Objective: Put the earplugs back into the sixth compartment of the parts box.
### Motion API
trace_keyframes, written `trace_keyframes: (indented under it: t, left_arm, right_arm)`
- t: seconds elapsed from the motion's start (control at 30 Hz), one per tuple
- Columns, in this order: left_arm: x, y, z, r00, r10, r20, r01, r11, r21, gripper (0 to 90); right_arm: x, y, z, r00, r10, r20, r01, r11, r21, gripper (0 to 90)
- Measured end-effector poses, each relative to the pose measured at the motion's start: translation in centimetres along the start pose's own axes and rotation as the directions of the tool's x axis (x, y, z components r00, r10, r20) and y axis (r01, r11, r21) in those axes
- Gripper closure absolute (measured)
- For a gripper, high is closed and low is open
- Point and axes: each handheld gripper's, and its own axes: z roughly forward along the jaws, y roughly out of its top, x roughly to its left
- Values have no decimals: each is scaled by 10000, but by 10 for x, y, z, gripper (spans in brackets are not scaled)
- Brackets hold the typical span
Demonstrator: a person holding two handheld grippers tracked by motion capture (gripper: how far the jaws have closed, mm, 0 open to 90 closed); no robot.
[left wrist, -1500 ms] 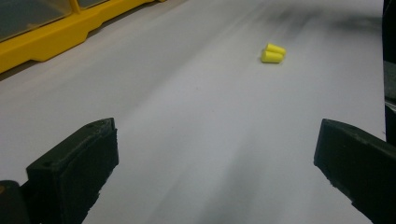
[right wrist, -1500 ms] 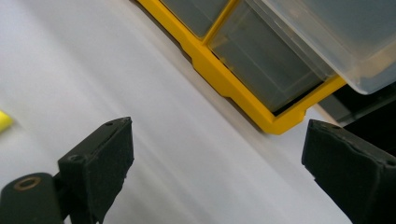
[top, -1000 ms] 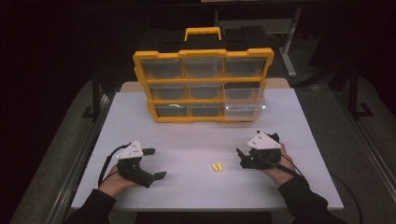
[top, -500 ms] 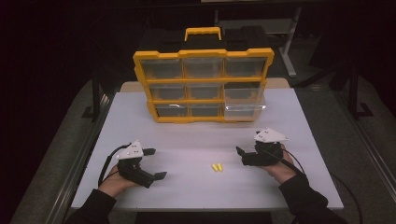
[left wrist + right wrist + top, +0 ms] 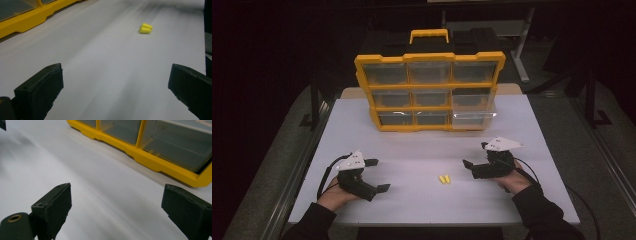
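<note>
Since the earlier frame the right gripper (image 5: 476, 164) has drifted slightly toward the frame's right, while the left gripper (image 5: 378, 175) has stayed put. Both rest low on the white table (image 5: 412, 145) with jaws spread wide and empty, probably poised for a pick. The yellow earplugs (image 5: 443, 179) lie bottom centre between them, nearer the right gripper, just left of its tips. Farther up stands the yellow organizer (image 5: 430, 90), its lower-right drawer (image 5: 474, 118) pulled out, likely their destination.
</note>
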Motion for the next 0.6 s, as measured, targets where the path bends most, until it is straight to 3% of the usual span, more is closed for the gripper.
trace_keyframes:
  t: [0.47, 0.6]
  left_arm:
    - [1, 0, 0, 10000, -21, -11, 21, 10000, 10, 0]
    - [1, 0, 0, 10000, -11, -22, 11, 10000, 10, 0]
  right_arm:
    - [8, -17, -10, 9992, -95, -398, 106, 9996, 266, 86]
    - [11, -22, -16, 9988, -153, -472, 158, 9998, 112, 85]
